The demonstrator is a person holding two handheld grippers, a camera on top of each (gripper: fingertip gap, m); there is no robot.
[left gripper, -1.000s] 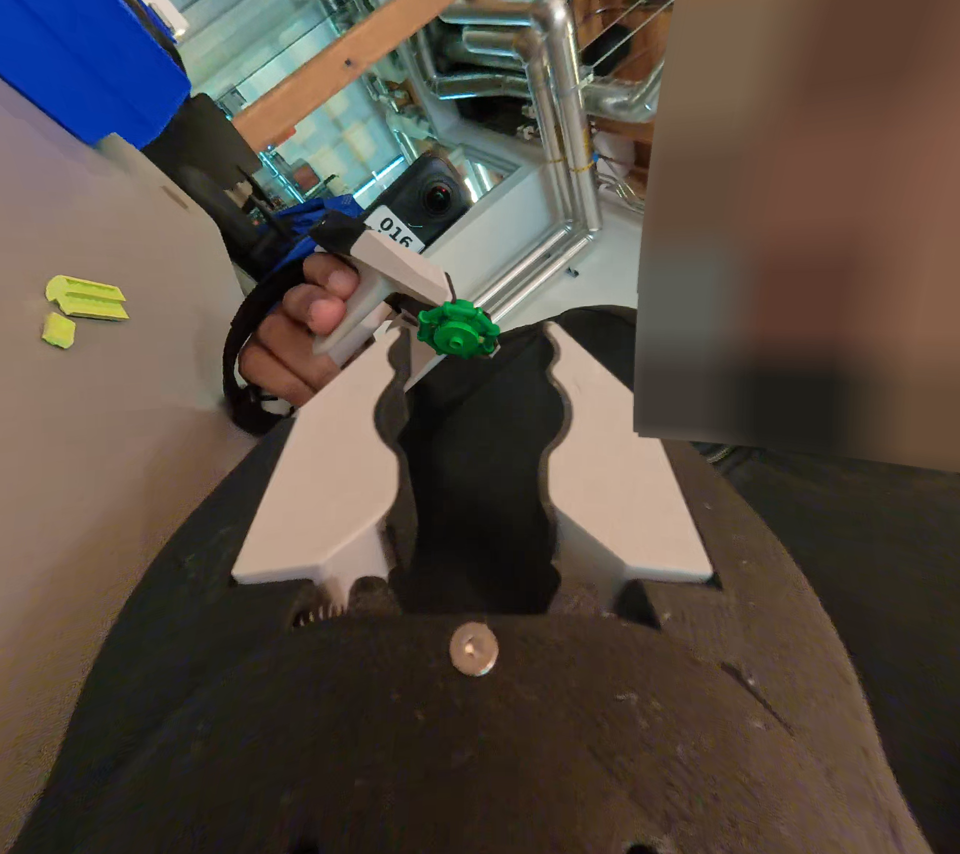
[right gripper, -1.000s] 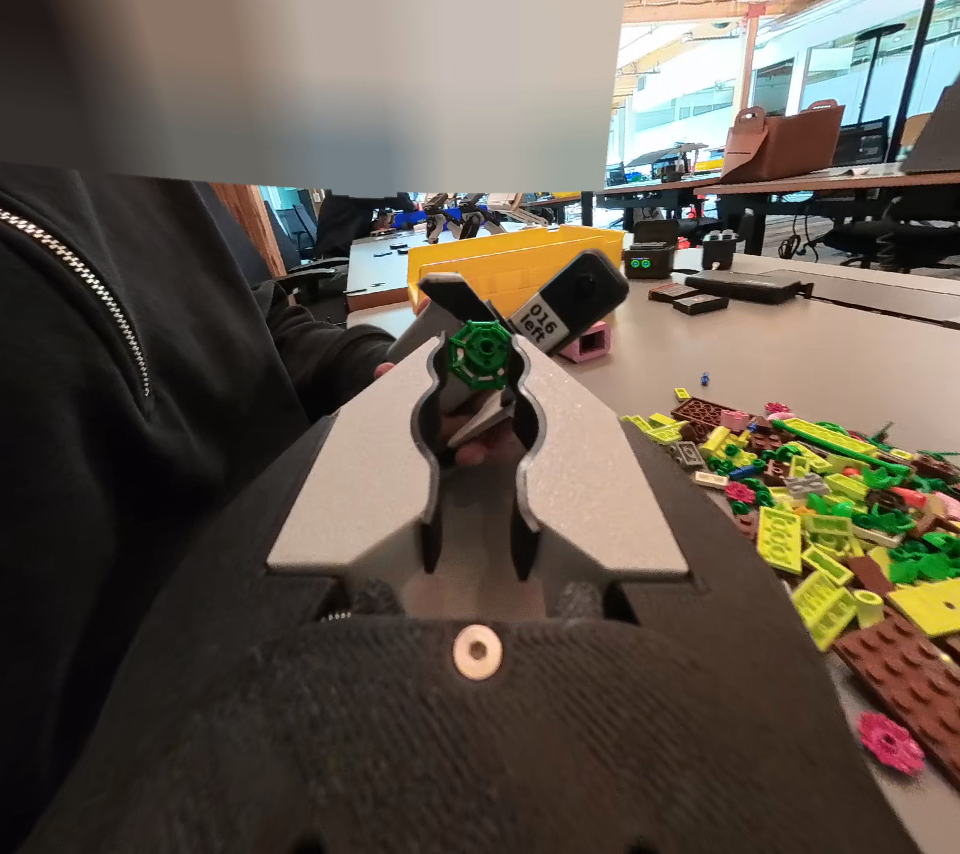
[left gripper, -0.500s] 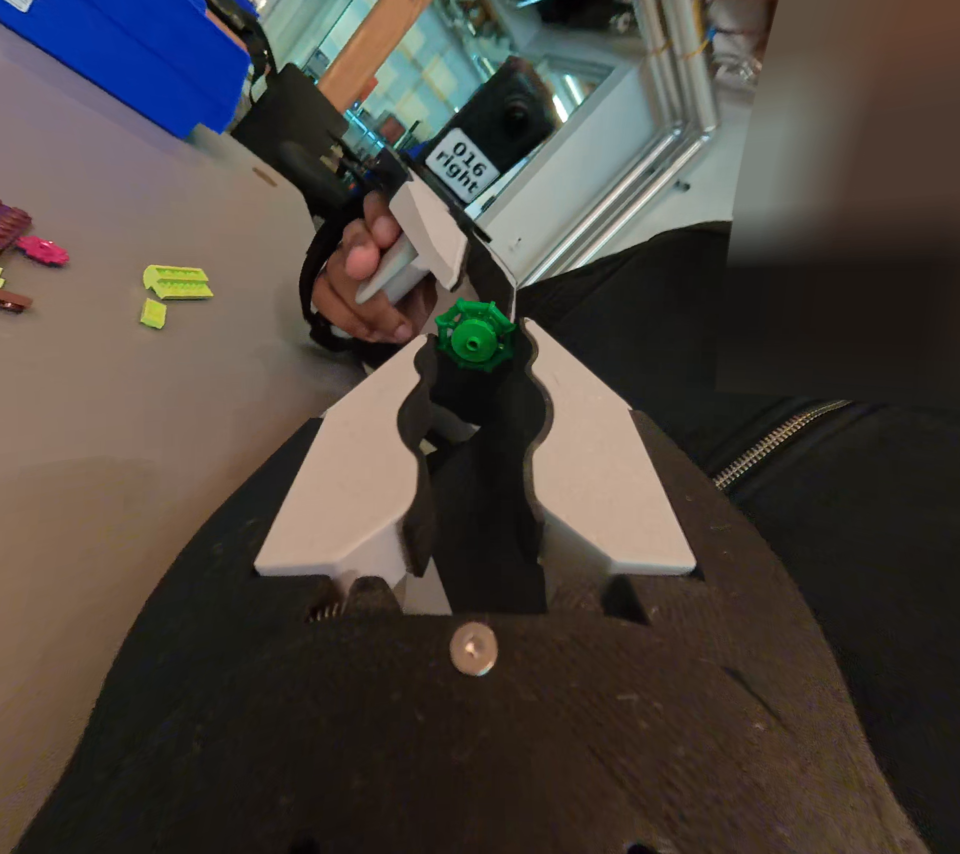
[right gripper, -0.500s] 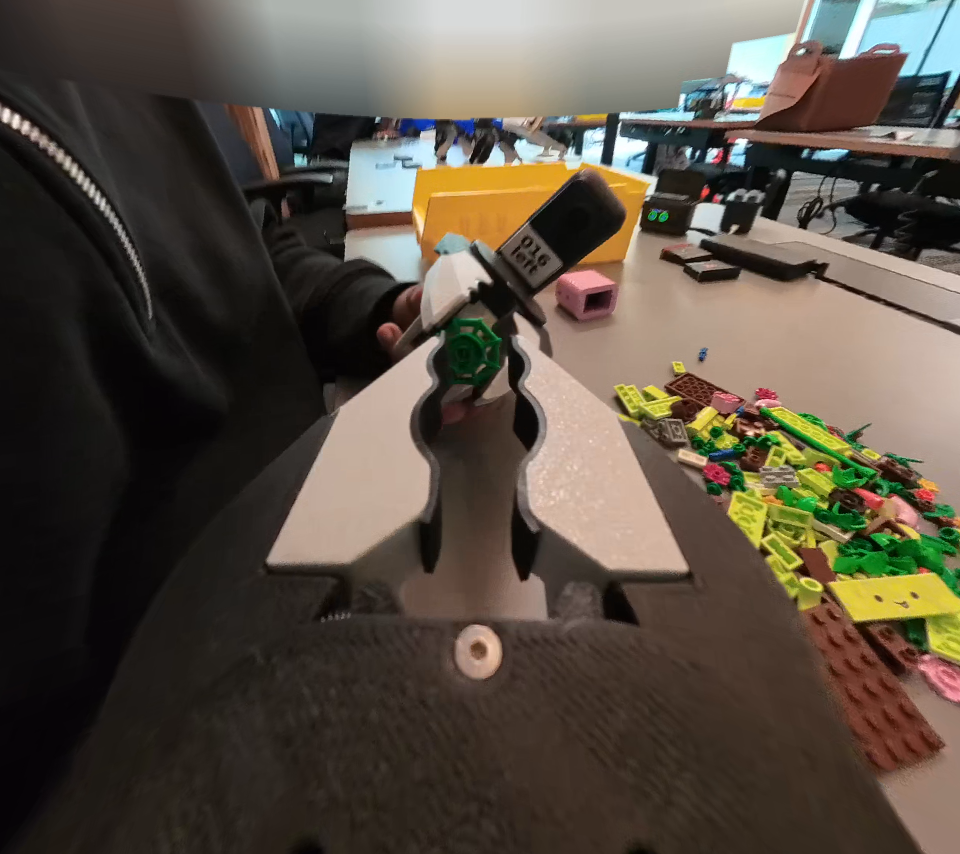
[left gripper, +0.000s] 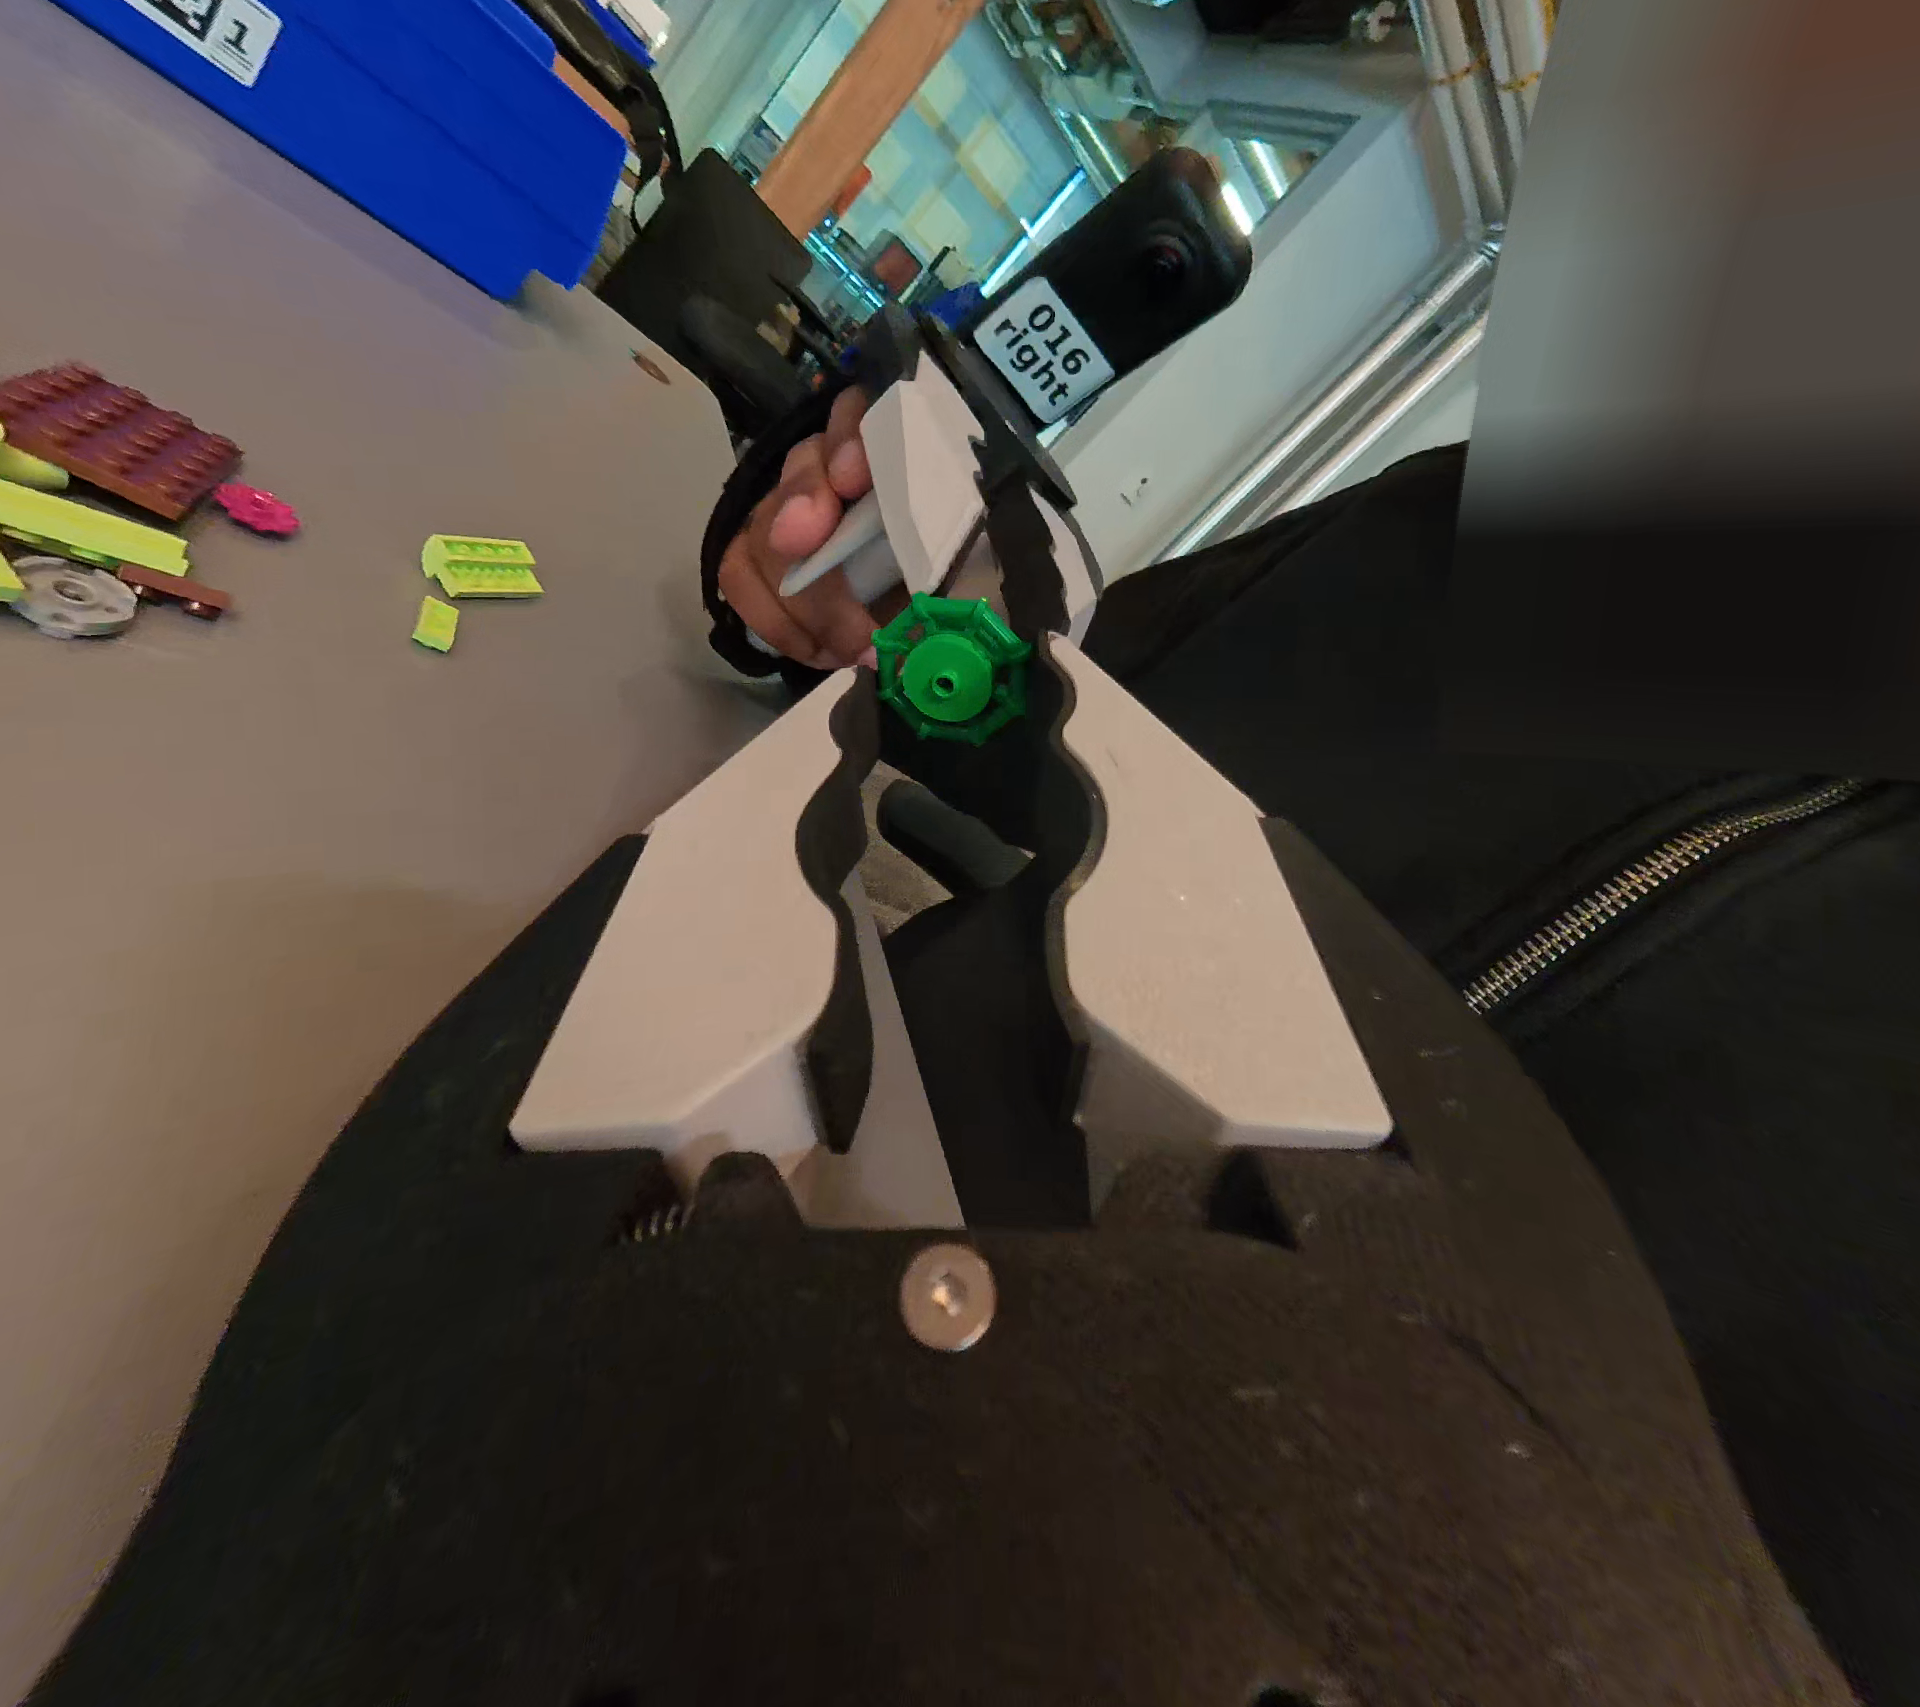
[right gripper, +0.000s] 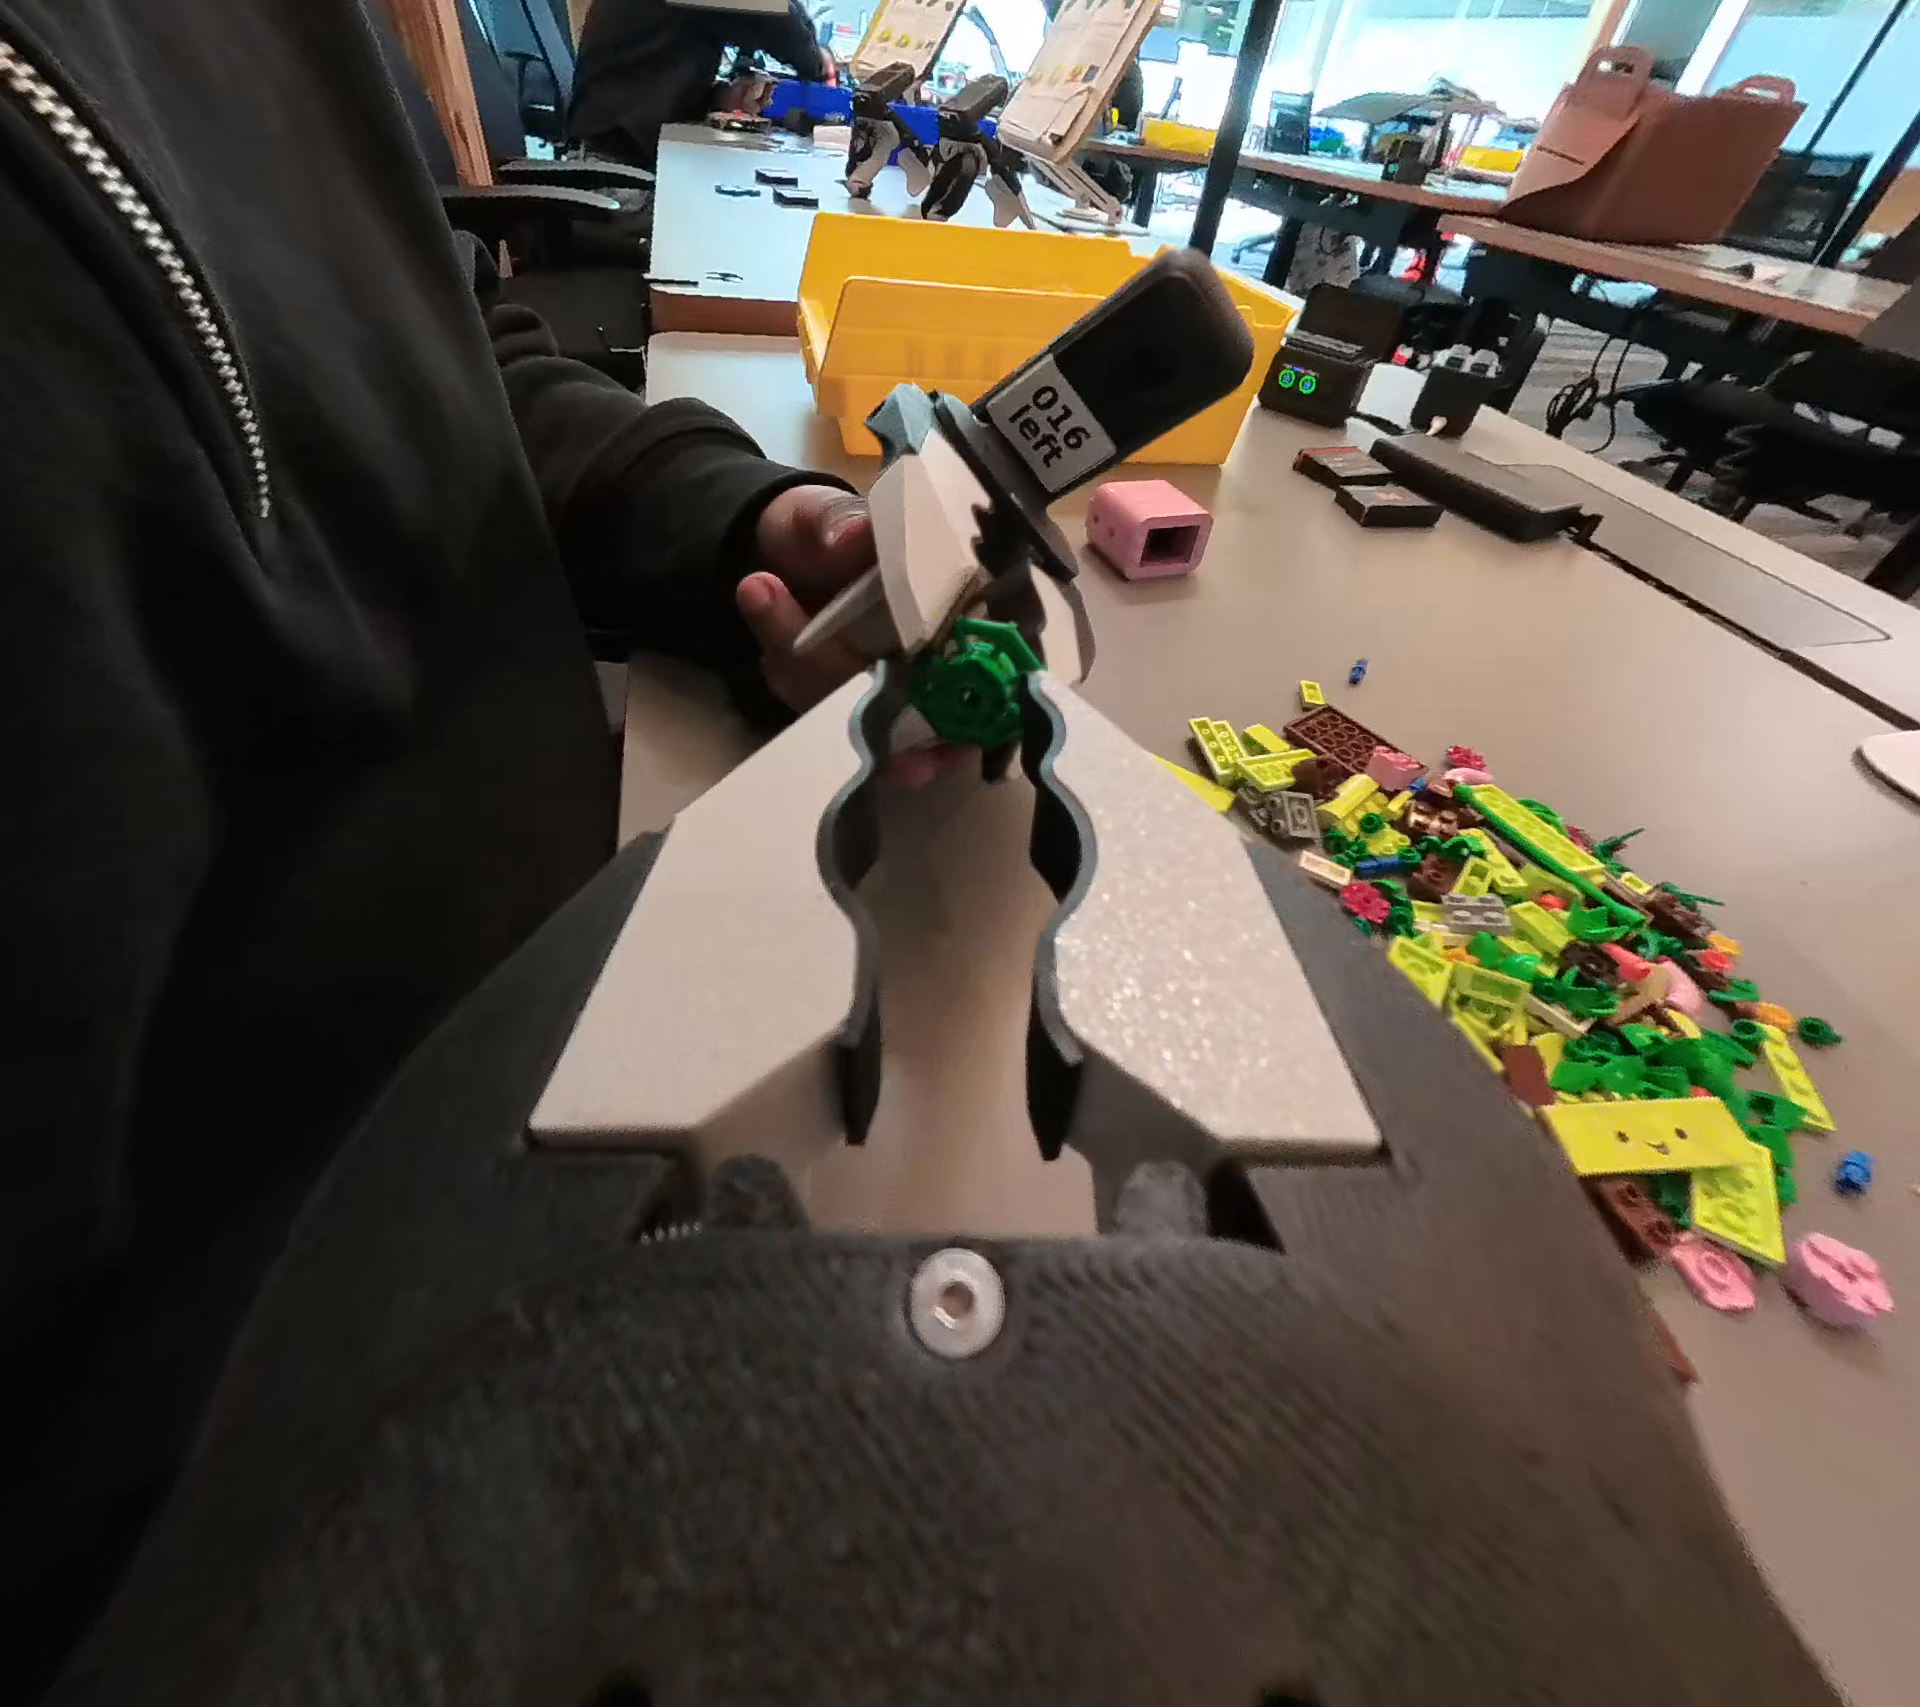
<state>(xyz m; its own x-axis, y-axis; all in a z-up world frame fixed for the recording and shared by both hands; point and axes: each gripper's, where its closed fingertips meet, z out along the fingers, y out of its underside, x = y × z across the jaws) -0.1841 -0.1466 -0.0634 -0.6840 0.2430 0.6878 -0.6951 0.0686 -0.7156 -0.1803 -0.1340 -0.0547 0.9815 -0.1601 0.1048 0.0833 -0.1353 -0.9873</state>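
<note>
A small green round wheel-like piece (left gripper: pixel 951 686) is held in the air between my two grippers, which face each other tip to tip. My left gripper (left gripper: pixel 954 658) has its jaws narrowed onto the piece's rim from both sides. The right gripper's white housing (left gripper: pixel 920 483), held in a hand, comes in from above in the left wrist view. In the right wrist view my right gripper (right gripper: pixel 961 678) is shut on the same green piece (right gripper: pixel 971 701), and the left gripper's housing (right gripper: pixel 925 525) reaches down onto it.
On the grey table (left gripper: pixel 260 774) lies a pile of green, lime and brown bricks (right gripper: pixel 1538 930). A pink cube (right gripper: pixel 1148 530) and a yellow bin (right gripper: pixel 935 327) stand behind it. A blue bin (left gripper: pixel 312 47) and loose lime pieces (left gripper: pixel 478 566) also show. The person's black jacket (right gripper: pixel 208 618) is close. Both grippers' tips are close together, under 4 cm apart.
My left gripper was wide open beside the green piece and has closed in on it. The right gripper has kept its grip. Both have tilted down toward the table.
</note>
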